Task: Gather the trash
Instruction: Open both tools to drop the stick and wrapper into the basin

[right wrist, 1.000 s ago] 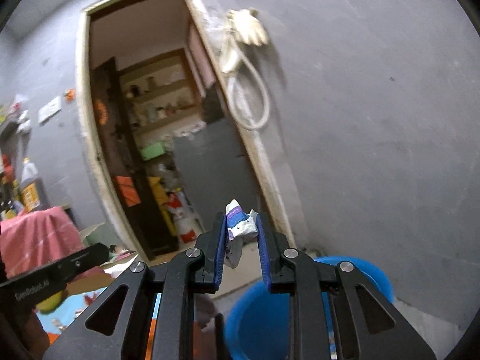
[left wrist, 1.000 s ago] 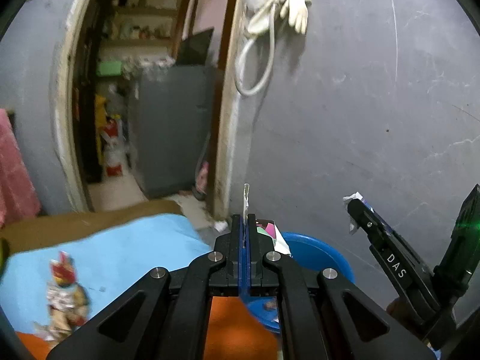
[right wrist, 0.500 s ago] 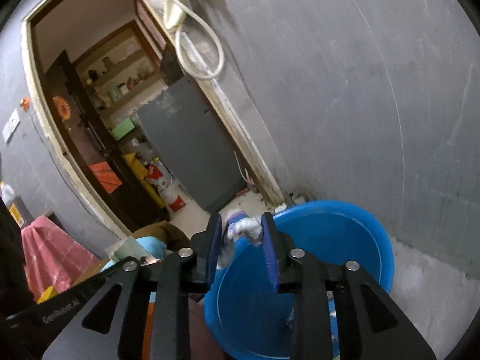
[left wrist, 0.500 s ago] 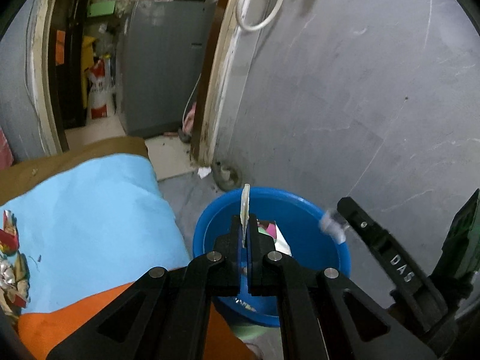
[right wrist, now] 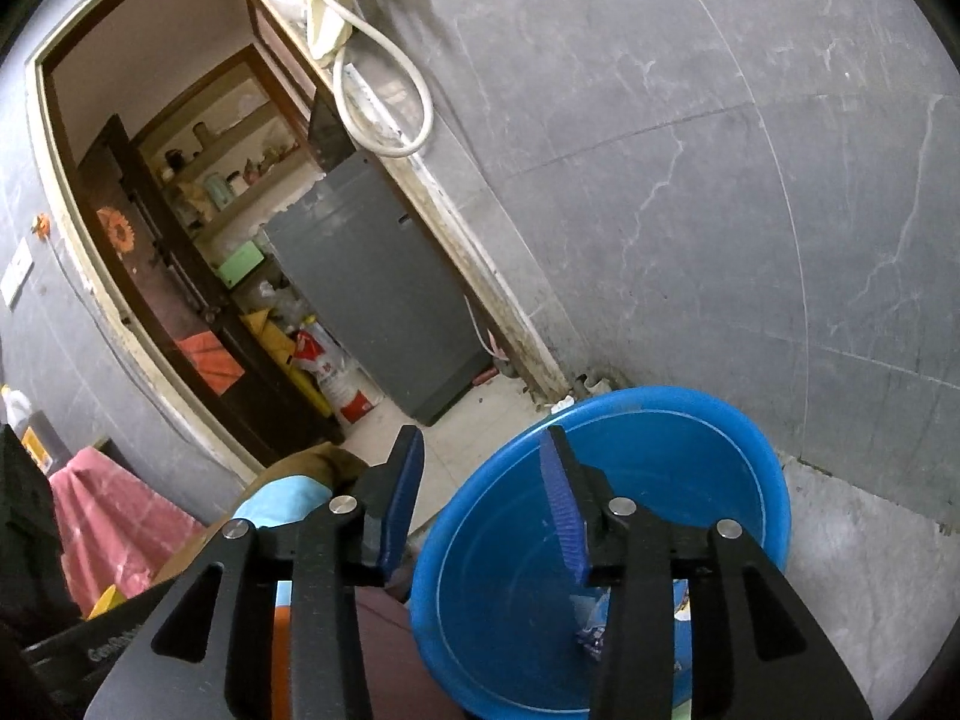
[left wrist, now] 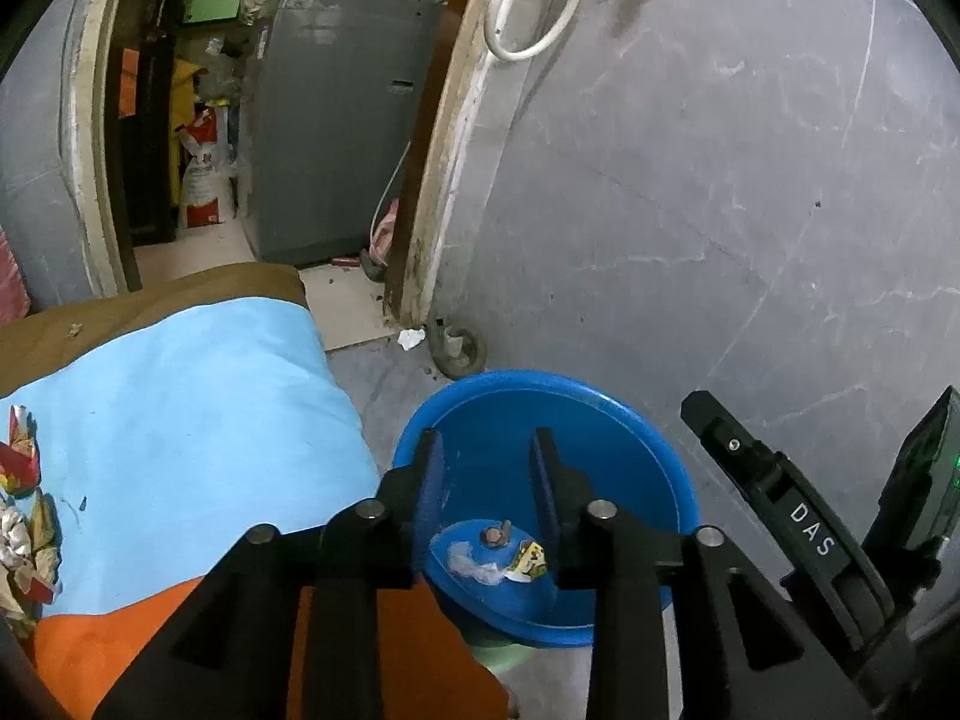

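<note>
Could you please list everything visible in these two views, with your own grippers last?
Round plastic basin: one, blue, on the floor by the wall.
Crumpled wrappers in basin: a few, white and yellow.
Foil wrappers on cloth: several, red and silver, at left.
Cloth: one, light blue.
Metal cabinet: one, grey, in the doorway.
Hose: one, white, on the wall.
Left gripper: open over the basin.
Right gripper: open.

Basin's trash [right wrist: 591, 630] behind right gripper [right wrist: 480, 480]
</note>
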`<state>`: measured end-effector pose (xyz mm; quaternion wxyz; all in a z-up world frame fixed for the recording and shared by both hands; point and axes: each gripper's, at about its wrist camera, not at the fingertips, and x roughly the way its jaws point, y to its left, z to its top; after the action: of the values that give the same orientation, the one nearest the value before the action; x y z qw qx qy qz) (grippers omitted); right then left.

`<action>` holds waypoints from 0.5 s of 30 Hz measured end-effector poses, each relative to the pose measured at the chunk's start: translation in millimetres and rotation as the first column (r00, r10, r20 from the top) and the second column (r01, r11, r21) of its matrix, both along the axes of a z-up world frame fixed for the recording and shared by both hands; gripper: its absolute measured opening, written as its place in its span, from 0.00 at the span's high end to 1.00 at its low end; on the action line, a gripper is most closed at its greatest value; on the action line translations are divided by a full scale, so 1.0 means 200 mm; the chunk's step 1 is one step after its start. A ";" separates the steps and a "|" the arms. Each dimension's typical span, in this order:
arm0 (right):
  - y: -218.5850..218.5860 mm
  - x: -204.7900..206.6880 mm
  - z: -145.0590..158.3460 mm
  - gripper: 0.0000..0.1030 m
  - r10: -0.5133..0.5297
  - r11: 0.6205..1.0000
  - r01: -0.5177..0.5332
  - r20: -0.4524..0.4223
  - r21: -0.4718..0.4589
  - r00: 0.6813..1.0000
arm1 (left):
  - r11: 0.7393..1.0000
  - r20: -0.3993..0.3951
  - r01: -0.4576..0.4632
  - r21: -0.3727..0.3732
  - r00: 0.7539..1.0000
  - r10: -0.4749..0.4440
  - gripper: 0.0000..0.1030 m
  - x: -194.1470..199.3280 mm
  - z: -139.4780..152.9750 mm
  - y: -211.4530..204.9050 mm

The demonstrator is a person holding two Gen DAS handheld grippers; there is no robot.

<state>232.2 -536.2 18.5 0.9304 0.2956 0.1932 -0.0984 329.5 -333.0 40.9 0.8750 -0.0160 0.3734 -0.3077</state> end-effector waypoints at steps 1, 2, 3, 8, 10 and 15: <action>0.00 0.00 0.01 0.62 -0.001 1.000 0.001 0.001 -0.004 1.000 | 1.000 0.001 -0.006 -0.005 1.000 0.006 0.73 0.00 0.01 0.01; 0.00 0.00 0.01 0.62 -0.001 1.000 0.001 0.003 -0.008 1.000 | 1.000 0.004 -0.010 -0.008 1.000 0.010 0.73 0.00 0.02 0.01; 0.00 0.00 0.01 0.59 -0.002 1.000 0.002 0.004 -0.013 1.000 | 1.000 0.010 -0.015 -0.010 1.000 0.015 0.72 0.00 0.03 0.02; 0.03 -0.01 0.05 0.51 -0.005 0.998 0.007 0.028 -0.061 1.000 | 0.999 0.067 -0.045 -0.020 0.997 0.046 0.57 -0.04 0.10 0.10; 0.05 -0.01 0.06 0.46 -0.001 0.996 0.004 0.042 -0.085 0.999 | 0.998 0.097 -0.063 -0.025 0.993 0.065 0.53 -0.06 0.14 0.15; 0.12 -0.03 0.10 0.27 0.018 0.989 -0.005 0.084 -0.151 0.996 | 0.992 0.169 -0.126 -0.027 0.977 0.129 0.41 -0.12 0.20 0.30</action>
<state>226.7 -511.6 39.3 0.9580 0.2275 0.1471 -0.0945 306.1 -273.5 81.7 0.9215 -0.0207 0.2929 -0.2543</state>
